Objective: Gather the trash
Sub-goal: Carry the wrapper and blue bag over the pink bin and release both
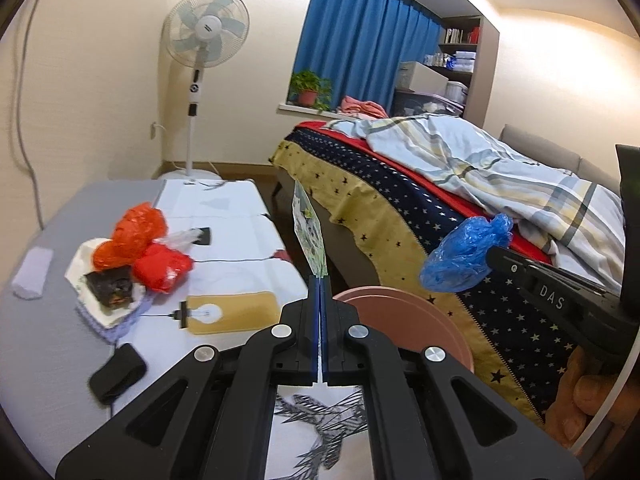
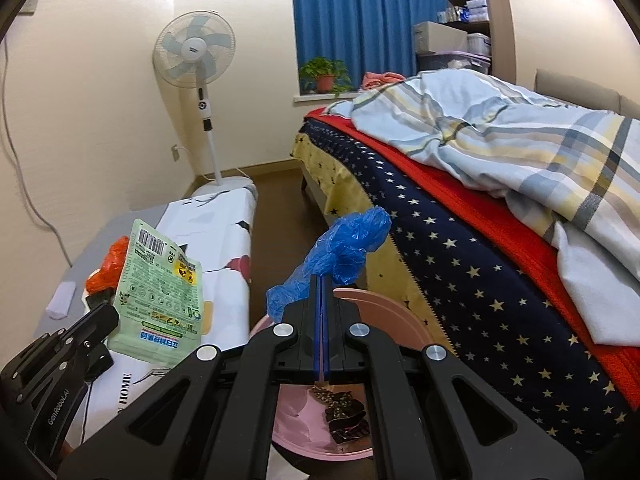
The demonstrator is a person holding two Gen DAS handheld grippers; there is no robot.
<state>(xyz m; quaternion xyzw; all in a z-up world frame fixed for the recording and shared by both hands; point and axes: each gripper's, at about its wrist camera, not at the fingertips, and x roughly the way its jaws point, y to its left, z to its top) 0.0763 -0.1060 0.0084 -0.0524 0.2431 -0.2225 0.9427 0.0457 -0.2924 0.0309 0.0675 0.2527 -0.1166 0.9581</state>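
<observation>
1. Blue crumpled plastic bag (image 2: 344, 248) is pinched at its lower end between the closed pads of the right gripper (image 2: 321, 280), the rest of it bunching up and to the right above the fingertips
2. Green printed snack wrapper (image 2: 158, 292) is clamped by its bottom edge in the left gripper (image 1: 320, 278), whose jaws are pressed fully together; from the left wrist the wrapper is seen edge-on, standing up from the tips, and from the right wrist its barcoded back faces the camera
3. Both grippers are held above a pink bin (image 2: 384, 312) that stands on the floor between the low table (image 1: 52, 344) and the bed (image 1: 400, 220); the blue bag hangs over the bin's rim, the wrapper just to the left of it
4. Inside the bin lies a dark crumpled wrapper (image 2: 344, 412)
5. On the table, well apart from both grippers, sits a pile of more trash: two orange-red plastic bags (image 1: 140, 228), a red bag (image 1: 162, 268) beside them, a dark wrapper (image 1: 110, 286) and white tissue beneath
6. A black strap (image 1: 118, 368) and a pale folded cloth (image 1: 32, 272) also lie on the table
7. A person's fingers (image 1: 580, 404) show at the lower right of the left view, under the right gripper's body
8. A standing fan (image 1: 206, 28), blue curtain (image 1: 360, 40) and potted plant (image 1: 310, 88) stand at the far wall
</observation>
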